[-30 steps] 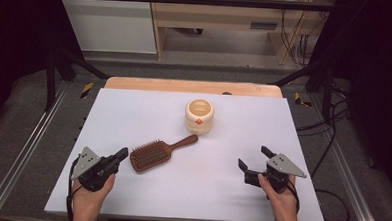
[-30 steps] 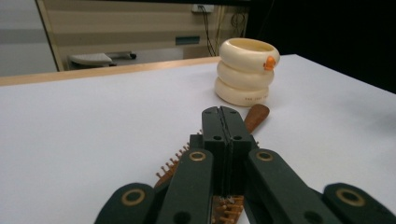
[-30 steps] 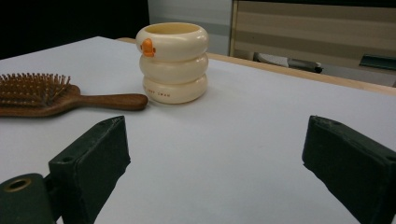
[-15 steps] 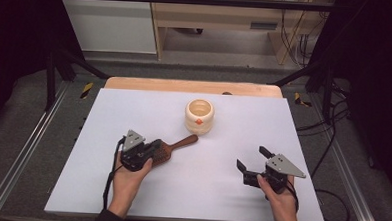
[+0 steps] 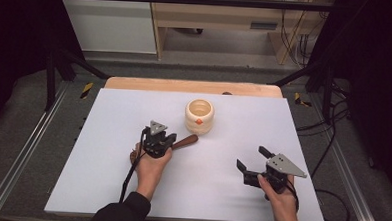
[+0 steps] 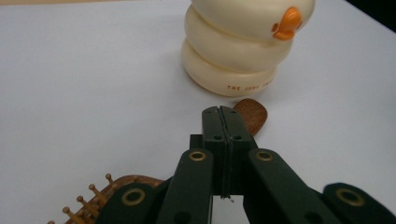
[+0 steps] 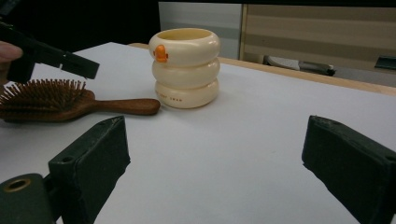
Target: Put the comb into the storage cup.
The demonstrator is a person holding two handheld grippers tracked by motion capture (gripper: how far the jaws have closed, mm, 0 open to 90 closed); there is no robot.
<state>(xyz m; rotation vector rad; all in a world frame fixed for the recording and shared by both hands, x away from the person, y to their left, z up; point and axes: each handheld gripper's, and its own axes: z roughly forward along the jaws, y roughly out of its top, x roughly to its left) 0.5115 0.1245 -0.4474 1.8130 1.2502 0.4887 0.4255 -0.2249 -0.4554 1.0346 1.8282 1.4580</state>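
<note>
left tongs (image 5: 165, 139): jaws pressed flat together with nothing between them, hovering right over the brush handle, tips pointing toward the cup
right tongs (image 5: 251, 164): spread wide, gripping nothing, parked near the counter's right front, well apart from everything else
hairbrush (image 7: 44, 99): wooden, lying flat on the counter with bristles up; head mostly tucked under the left hand (image 5: 150, 164) in the high view, handle end poking out toward the cup
cup (image 5: 199, 116): cream, three stacked rings, small orange beak on the side, standing upright just past the handle tip, near it but not touching from what shows
counter (image 5: 103, 136): plain white top, wooden strip along the far edge
</note>
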